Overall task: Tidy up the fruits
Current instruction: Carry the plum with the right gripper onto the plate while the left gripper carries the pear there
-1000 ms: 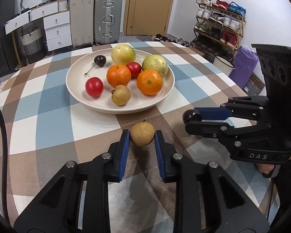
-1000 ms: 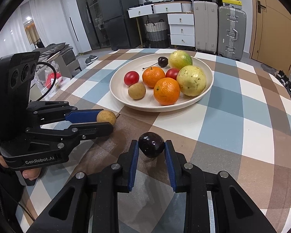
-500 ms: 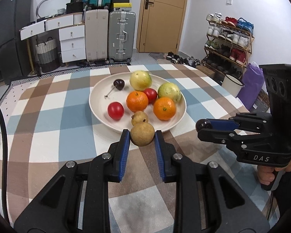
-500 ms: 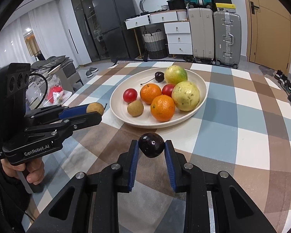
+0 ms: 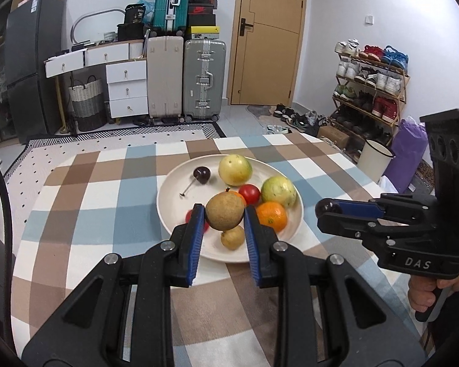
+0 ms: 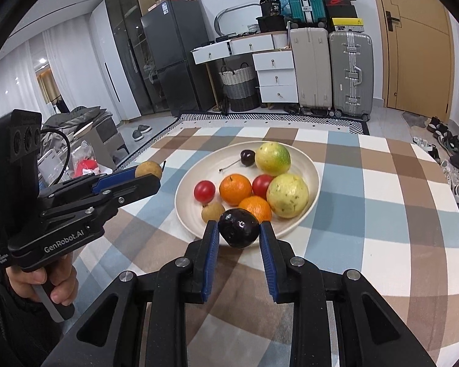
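My left gripper (image 5: 225, 218) is shut on a round brown longan (image 5: 225, 215) and holds it in the air above the near rim of the cream plate (image 5: 168, 189). My right gripper (image 6: 238, 227) is shut on a dark plum (image 6: 238, 227), raised near the plate's front edge (image 6: 293, 229). The plate holds two oranges (image 6: 235, 189), two red tomatoes (image 6: 204, 190), two yellow-green fruits (image 6: 287, 195), a dark cherry with stem (image 6: 247, 156) and a small longan (image 6: 212, 211). The left gripper also shows in the right wrist view (image 6: 148, 174); the right gripper shows in the left wrist view (image 5: 327, 211).
The plate stands on a table with a blue, brown and white checked cloth (image 5: 85, 202). Beyond the table are suitcases (image 5: 203, 79), white drawers (image 5: 127, 90), a shoe rack (image 5: 373, 85) and a white bucket (image 5: 375, 159).
Both grippers have risen from the tablecloth with their fruits and moved toward the plate. The longan and the plum now hang above the plate's near edge.
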Demonstrator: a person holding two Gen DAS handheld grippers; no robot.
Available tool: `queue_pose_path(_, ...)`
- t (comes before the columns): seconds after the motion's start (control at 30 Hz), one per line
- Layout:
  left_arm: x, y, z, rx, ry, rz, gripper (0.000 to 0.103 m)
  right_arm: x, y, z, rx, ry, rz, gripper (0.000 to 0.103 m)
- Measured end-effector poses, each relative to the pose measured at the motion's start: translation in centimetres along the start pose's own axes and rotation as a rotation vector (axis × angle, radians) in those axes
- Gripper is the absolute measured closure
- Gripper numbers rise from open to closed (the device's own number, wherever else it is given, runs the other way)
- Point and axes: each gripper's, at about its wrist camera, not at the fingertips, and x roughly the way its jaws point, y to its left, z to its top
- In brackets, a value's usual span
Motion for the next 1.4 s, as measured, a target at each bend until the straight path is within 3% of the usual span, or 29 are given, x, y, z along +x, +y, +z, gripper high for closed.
queue_pose_path(0.27, 2.1, 0.5, -0.1, 0.01, -0.007, 0.022, 0.08, 1.3, 0.6, 1.3, 0.002, -0.014, 0.007, 0.076)
queue_pose_path(0.77, 5.7, 1.5, -1.6, -0.004, 0.04, 0.032, 0.08, 6.0, 1.0, 2.2, -0.025, 0.045, 0.004, 0.076)
queue_pose_path(1.4, 6.8, 1.8, -1.5, -0.01, 0.073, 0.025, 0.08, 7.9, 1.5, 2.5, -0.041, 0.041, 0.003, 0.075)
